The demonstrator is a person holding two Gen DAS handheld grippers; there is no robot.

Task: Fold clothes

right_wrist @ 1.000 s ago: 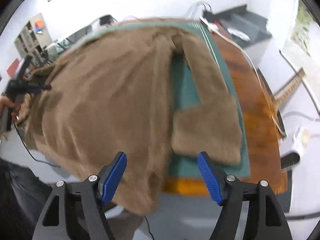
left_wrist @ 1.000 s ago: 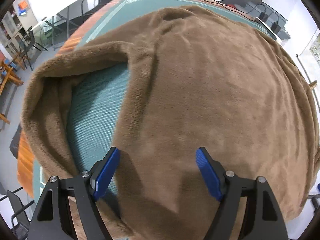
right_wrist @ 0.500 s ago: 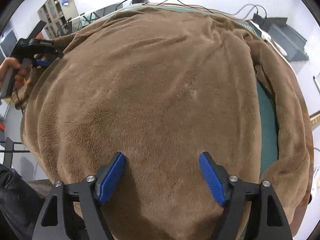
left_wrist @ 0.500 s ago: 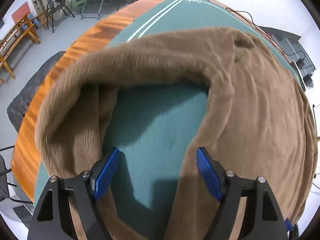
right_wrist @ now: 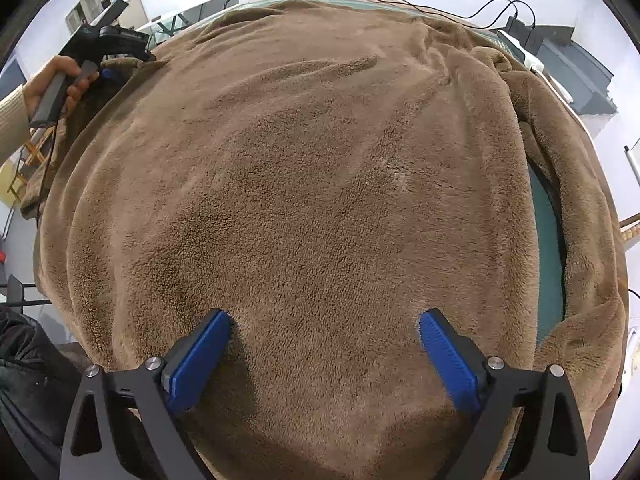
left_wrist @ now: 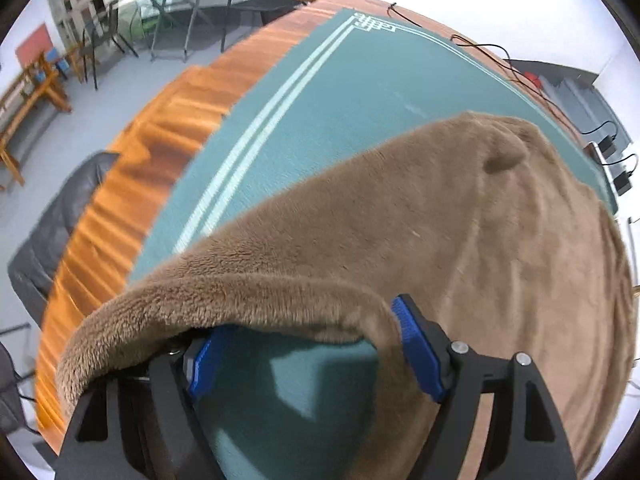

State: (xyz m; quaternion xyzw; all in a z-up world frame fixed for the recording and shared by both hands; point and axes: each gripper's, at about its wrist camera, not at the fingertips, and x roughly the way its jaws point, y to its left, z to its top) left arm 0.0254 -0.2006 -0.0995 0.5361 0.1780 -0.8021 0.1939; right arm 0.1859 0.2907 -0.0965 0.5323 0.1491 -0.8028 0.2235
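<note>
Fleece covers most of the worktop, a fold draped over the left tool at 7 o'clock. Both tools stand wide, gripping nothing. Right tool has just been opening, its pads resting on the pile.

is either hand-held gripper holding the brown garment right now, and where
Neither grips it: right hand-held gripper stands open over the brown garment; its sleeve merely drapes over the open left hand-held gripper.

Wooden table — green mat, seemingly felt
</note>
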